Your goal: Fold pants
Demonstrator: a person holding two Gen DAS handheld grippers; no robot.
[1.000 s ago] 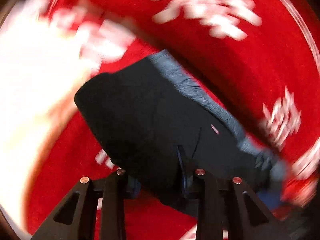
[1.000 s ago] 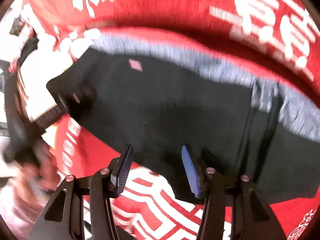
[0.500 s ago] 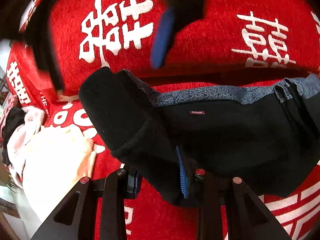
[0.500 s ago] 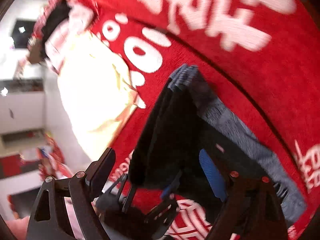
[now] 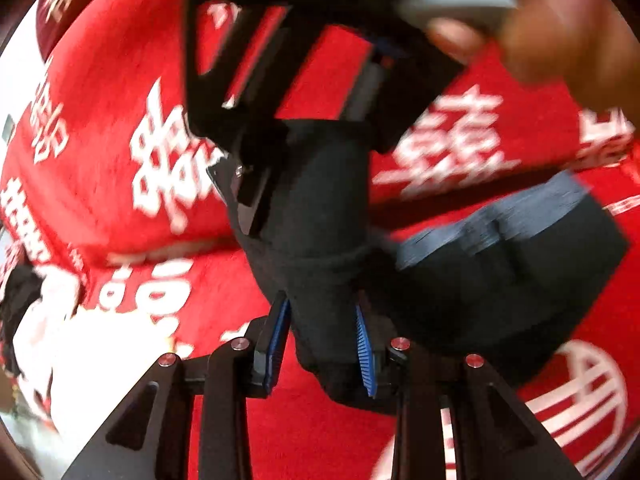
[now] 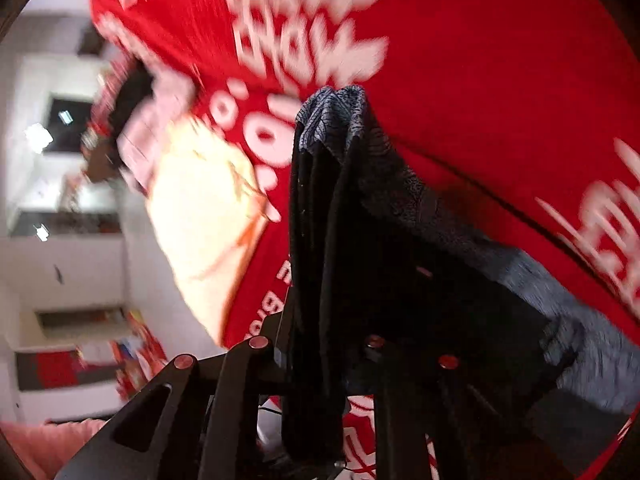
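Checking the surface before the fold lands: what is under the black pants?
Under the black pants lies a red blanket with white characters; a cream cloth lies beside them. Whatever sits directly beneath the fabric is covered, so it cannot be seen.

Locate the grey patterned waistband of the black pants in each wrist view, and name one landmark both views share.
Left wrist view: grey waistband at right of centre, blurred, running up toward the right edge.
Right wrist view: the waistband bunches just above centre, then trails down to the lower right.
Shared landmark: the cream cloth lying on the red blanket.
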